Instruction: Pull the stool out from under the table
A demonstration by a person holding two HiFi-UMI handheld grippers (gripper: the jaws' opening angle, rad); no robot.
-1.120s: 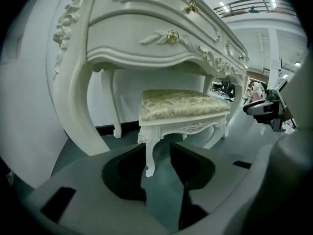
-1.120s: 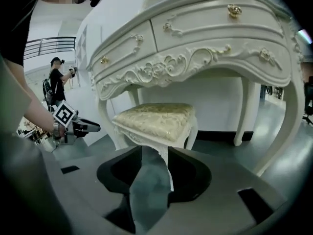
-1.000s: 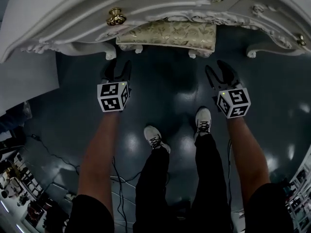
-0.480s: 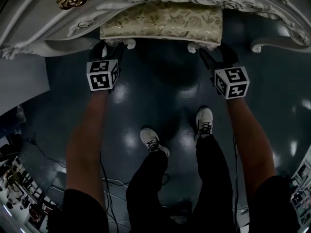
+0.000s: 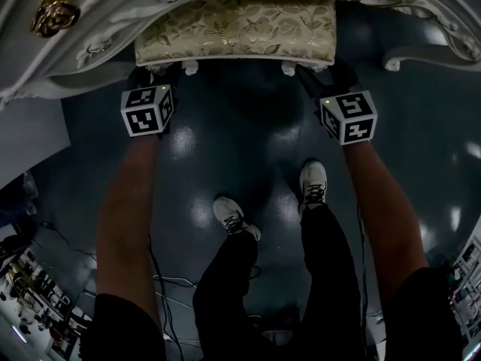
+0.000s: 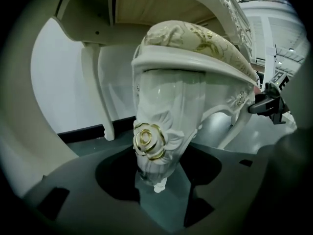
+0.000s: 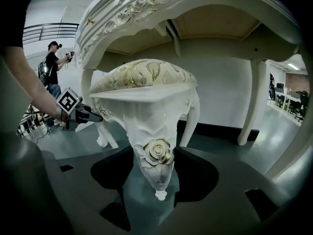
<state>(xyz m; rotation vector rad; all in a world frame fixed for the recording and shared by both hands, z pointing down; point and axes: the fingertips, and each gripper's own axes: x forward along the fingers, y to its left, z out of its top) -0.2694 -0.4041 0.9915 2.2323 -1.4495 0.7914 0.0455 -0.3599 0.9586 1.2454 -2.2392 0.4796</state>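
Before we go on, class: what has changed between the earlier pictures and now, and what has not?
Both grippers moved forward and down to the stool. The left gripper now has one front leg between its open fingers, the right gripper the other; both pairs have just been closing slightly, not yet gripping. The stool remains under the table.

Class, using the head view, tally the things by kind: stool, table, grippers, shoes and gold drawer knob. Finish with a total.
Stool: 1
Table: 1
Grippers: 2, the left gripper and the right gripper; their jaws have just opened wide and begun closing, each pair round a leg of the stool, not yet gripping
Shoes: 2
Gold drawer knob: 1
Total: 7
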